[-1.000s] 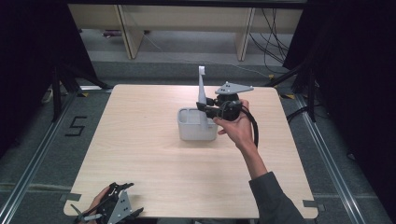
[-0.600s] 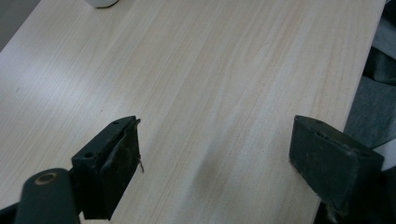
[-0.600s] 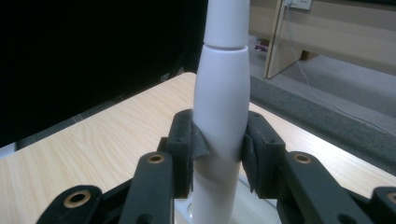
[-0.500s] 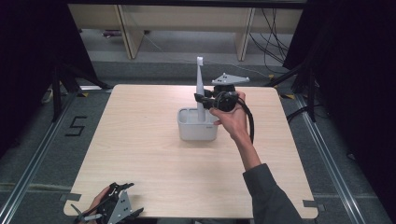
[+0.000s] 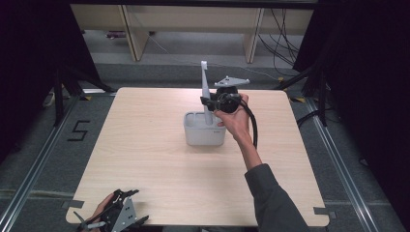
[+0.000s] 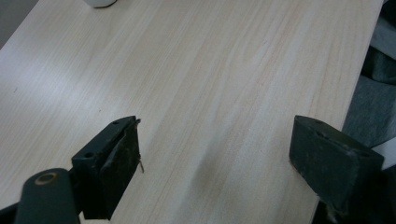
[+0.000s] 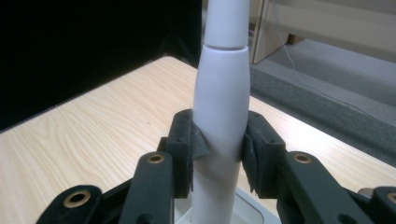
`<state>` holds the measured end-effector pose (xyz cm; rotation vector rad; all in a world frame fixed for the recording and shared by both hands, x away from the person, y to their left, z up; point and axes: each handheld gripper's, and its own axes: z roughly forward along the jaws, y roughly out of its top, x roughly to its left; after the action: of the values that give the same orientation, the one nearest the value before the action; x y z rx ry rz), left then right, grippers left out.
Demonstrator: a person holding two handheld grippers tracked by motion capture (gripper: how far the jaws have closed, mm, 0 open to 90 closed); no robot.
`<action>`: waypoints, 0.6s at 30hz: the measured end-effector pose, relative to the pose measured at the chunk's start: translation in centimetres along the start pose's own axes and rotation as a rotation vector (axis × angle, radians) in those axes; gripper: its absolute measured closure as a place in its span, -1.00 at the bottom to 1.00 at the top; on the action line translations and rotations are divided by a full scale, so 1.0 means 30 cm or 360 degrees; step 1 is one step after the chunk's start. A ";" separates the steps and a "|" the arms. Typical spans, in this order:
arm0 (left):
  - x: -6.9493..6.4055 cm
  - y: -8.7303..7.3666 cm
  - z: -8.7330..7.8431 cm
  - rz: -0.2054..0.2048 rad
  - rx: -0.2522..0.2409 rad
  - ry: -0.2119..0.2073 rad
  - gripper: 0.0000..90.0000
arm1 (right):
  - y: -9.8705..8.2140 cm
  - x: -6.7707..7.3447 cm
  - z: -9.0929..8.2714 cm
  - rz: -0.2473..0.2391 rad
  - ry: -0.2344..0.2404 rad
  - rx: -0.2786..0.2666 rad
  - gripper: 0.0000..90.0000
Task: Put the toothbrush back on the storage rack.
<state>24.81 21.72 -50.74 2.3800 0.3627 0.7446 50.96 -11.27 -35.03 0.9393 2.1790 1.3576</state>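
at the bottom left of the high view, the left gripper (image 5: 113,217) was seen resting at the near edge of the pale wooden table (image 5: 145,159), held in a hand. in the left gripper view its two black jaws were spread wide apart, with nothing but bare wood grain between them.

farther up, near the centre of the high view, a white rectangular plastic container (image 5: 204,129) stood on the table. just above its right rear corner the right gripper (image 5: 209,102) was held, its jaws clamped on a tall white tapered plastic handle with a small head at the top, seemingly an electric toothbrush (image 5: 205,89). the toothbrush was kept upright, its lower end apparently inside the container; whether it touched the bottom could not be told.

the smooth, tapered body was judged likely to slip or tilt in the pads if the grip were loosened early, and the light container could be tipped or dragged if the handle were pressed against its wall.

the grip itself was shown plainly in the right gripper view: both pads (image 7: 190,144) pressed on the toothbrush's (image 7: 220,107) wider part. the brush head and the whole container were shown by the high view instead.
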 end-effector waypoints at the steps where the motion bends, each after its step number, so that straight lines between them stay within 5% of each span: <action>1: 0.000 0.000 0.000 0.0001 0.0005 0.0001 -0.65 | -0.003 -0.001 0.008 0.0002 0.0000 0.0011 0.48; 6: 0.001 0.001 -0.001 0.0001 0.0011 -0.0004 -0.65 | -0.024 0.007 0.040 0.0019 -0.0030 0.0075 0.48; 18: -0.001 0.000 0.000 0.0002 -0.0005 0.0002 -0.65 | -0.071 0.008 0.095 -0.0077 -0.0035 0.0211 0.48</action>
<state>24.79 21.72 -50.76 2.3775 0.3602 0.7467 51.94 -9.95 -38.19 0.9379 2.2825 1.1873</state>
